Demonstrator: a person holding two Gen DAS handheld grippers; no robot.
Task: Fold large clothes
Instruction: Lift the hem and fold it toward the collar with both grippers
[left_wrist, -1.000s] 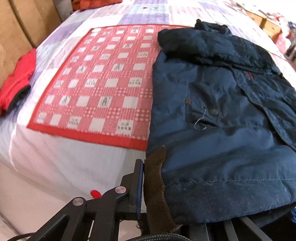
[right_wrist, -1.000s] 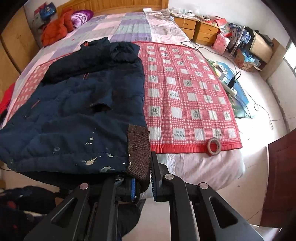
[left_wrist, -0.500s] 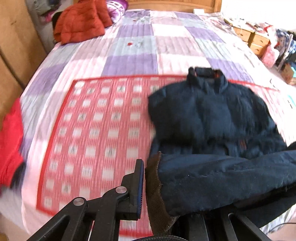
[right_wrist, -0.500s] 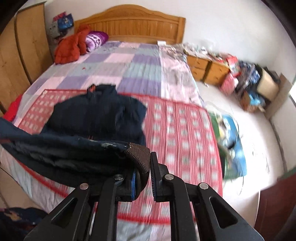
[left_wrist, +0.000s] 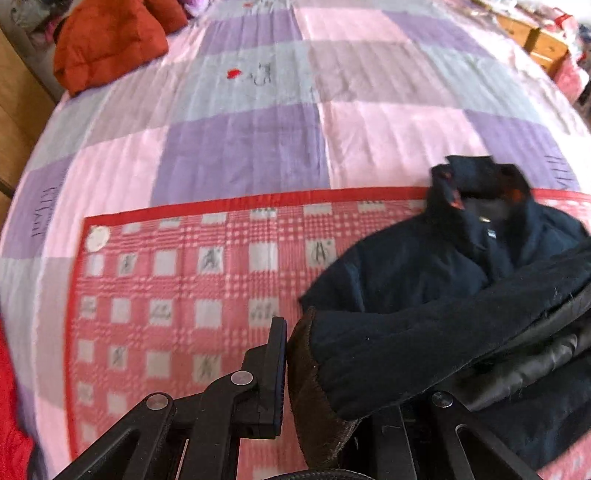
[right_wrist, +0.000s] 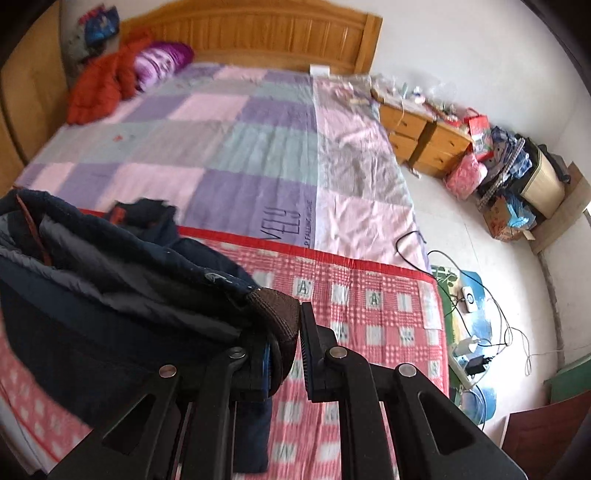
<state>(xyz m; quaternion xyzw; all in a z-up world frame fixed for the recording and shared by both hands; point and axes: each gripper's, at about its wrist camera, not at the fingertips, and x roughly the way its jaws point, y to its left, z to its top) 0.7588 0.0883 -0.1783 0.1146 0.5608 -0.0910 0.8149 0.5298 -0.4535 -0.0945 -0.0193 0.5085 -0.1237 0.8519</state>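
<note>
Lying on the red checked blanket in the middle of the bed — navy jacket, collar toward the headboard, lower half being lifted off the blanket and doubled toward the collar. Clamping the brown knit hem band at one corner — left gripper, jaws drawn tight on the cloth. Pinching the matching brown band at the other corner — right gripper, likewise closed on the fabric. Sitting beyond, by the headboard, an orange-red coat; standing beside the bed, wooden nightstands
</note>
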